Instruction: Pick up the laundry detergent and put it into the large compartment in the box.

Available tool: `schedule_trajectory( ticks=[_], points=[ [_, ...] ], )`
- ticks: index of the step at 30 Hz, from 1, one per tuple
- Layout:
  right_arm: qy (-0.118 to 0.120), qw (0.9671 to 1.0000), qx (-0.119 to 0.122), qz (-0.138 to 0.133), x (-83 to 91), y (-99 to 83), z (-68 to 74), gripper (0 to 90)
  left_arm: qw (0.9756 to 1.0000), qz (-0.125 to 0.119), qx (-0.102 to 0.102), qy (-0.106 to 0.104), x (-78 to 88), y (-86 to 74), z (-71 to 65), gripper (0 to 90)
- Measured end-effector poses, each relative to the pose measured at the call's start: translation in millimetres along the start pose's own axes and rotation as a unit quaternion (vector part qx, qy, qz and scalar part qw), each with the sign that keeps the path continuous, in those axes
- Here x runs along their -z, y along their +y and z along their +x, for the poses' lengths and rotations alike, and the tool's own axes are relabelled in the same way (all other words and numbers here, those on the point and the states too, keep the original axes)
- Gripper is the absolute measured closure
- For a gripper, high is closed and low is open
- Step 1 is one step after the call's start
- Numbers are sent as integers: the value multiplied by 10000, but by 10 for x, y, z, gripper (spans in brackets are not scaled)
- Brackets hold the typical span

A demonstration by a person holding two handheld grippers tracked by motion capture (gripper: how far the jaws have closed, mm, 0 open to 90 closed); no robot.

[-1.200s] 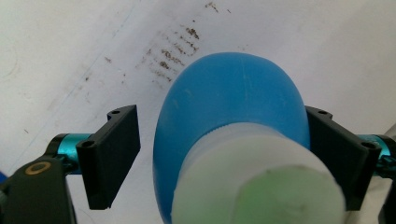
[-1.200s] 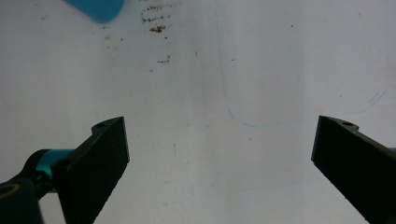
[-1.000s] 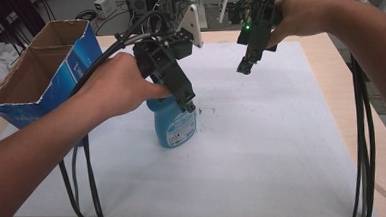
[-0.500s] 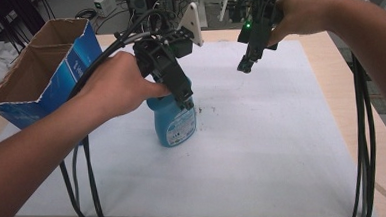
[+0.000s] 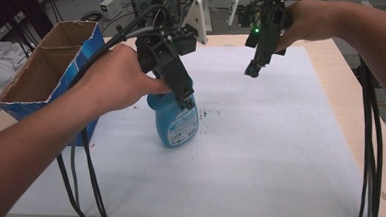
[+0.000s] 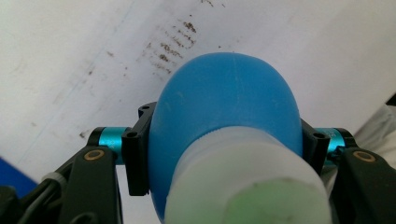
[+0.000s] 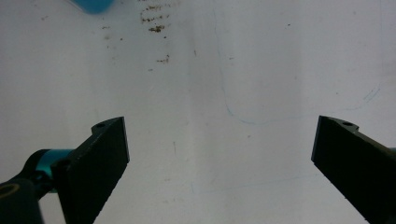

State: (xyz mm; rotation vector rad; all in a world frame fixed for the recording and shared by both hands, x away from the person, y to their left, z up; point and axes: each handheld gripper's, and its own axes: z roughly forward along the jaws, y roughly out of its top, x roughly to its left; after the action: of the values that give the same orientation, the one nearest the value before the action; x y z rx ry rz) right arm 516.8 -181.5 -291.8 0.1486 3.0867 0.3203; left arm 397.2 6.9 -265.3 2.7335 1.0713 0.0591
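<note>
Standing upright on the white table (image 5: 263,150) near the cardboard box (image 5: 54,70), the blue bottle (image 5: 175,120) is clamped at its shoulder by the left gripper (image 6: 224,154), jaws just closed on both sides. The right gripper (image 7: 219,154) hangs wide open, well apart.

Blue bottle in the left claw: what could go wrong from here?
1. The left claw pinches the blue bottle high on its rounded shoulder, so it may slip or swing when lifted.
2. The cardboard box stands close beside the left hand; a sideways move could knock it.
3. The right claw hangs open, away from the bottle, and gives no support.
</note>
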Motion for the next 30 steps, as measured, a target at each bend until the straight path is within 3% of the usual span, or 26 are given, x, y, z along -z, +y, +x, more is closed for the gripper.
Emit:
schedule_trajectory(
  ticks=[10, 15, 16, 17, 18, 20, 21, 22, 26, 30],
  points=[
    [-35, 10000, -30, -32, 39, -22, 3, 32, 9991, 110, -401, 39, 765, -137, 125, 376],
    [-36, 10000, -48, -20, 47, -11, 19, 31, 9987, 96, -500, 51, 1141, -229, 228, 376],
    [-44, 10000, -47, -31, 47, -10, 24, 31, 9987, 96, -500, 51, 1141, -229, 228, 376],
    [-36, 10000, -22, -4, 52, -9, 27, 32, 9982, 98, -581, 58, 1282, -280, 266, 376],
    [-42, 10000, -20, -17, 51, -8, 34, 32, 9982, 98, -581, 58, 1282, -280, 266, 376],
    [-39, 10000, -10, 6, 56, -9, 38, 32, 9982, 51, -596, 39, 1486, -357, 338, 376],
    [-32, 10000, -32, -3, 57, -9, 40, 32, 9982, 51, -596, 39, 1486, -357, 338, 376],
    [-38, 10000, -18, -11, 61, -10, 35, 31, 9983, 17, -586, 41, 1619, -405, 385, 376],
    [-48, 10000, -53, -52, 71, -17, 30, 31, 9986, -59, -527, 77, 1819, -491, 466, 376],
    [-44, 10000, -49, -18, 62, -14, 29, 32, 9979, -88, -644, 76, 2004, -602, 573, 376]
  ],
)
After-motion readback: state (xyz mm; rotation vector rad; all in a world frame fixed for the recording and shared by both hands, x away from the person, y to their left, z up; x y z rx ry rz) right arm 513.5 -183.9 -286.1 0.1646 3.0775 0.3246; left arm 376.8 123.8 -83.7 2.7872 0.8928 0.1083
